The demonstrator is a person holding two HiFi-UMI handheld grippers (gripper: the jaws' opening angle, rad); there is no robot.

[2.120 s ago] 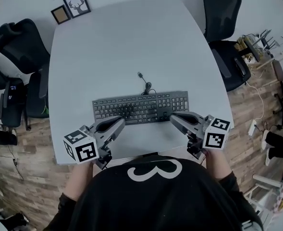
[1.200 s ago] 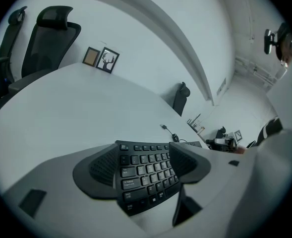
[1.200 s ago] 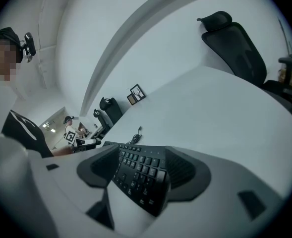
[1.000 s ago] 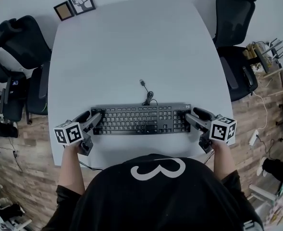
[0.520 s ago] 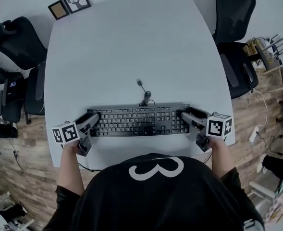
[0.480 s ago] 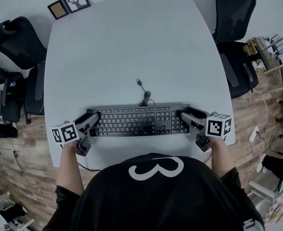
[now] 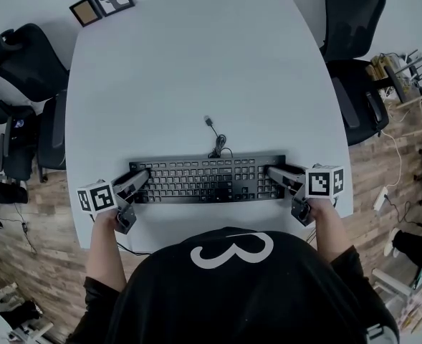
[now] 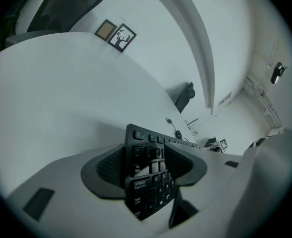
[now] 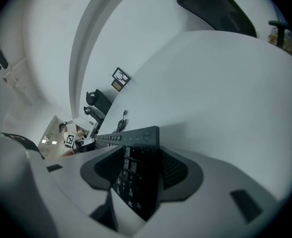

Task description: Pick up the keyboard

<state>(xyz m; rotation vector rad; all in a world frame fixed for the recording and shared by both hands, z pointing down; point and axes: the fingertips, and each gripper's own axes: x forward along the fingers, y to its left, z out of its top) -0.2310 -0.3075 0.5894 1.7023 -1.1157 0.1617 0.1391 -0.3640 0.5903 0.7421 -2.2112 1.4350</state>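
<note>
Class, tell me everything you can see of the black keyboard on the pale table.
The keyboard is a black, full-size, plastic-looking board with a number pad. It lies flat near the pale table's front edge, long side across the head view. Its thin black cable leaves the back edge, coils once and ends in a loose plug. The left gripper and right gripper each straddle one short end, fingers closing; a firm grip is not yet evident.
</note>
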